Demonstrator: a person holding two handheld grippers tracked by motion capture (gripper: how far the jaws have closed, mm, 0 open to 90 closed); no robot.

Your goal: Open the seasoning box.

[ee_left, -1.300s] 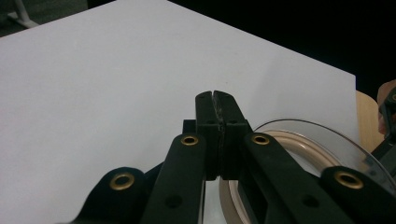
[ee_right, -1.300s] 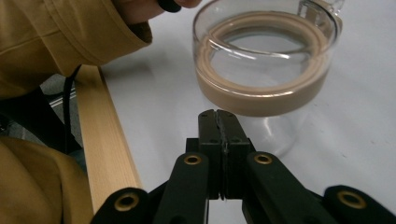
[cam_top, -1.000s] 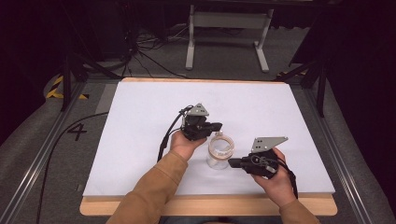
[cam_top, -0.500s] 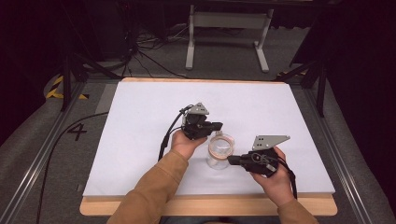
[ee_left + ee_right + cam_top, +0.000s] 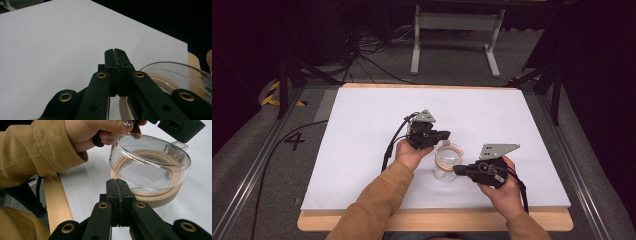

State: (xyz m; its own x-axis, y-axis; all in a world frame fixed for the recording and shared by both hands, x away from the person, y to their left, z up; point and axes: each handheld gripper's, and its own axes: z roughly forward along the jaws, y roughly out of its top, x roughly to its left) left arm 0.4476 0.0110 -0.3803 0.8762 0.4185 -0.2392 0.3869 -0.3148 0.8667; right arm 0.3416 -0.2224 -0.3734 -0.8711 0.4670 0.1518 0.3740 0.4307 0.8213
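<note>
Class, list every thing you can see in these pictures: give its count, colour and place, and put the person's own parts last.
Clear container: one, transparent with a beige base ring, near middle of the table, between the grippers.
Table: one, white top with a wooden front edge.
Metal stand: one, grey, on the floor beyond the table.
Number 4 mark: one, black, left of the table.
Left gripper: one, black, jaws shut, at the container's far rim.
Right gripper: one, black, jaws shut, at the container's right.
Sleeve: tan, left arm.

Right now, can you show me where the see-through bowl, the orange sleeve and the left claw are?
see-through bowl (image 5: 150, 167), right gripper view, on its clear inner wall.
orange sleeve (image 5: 35, 147), right gripper view, on the cuff fabric.
left claw (image 5: 114, 53), left gripper view, at the closed tips.
</note>
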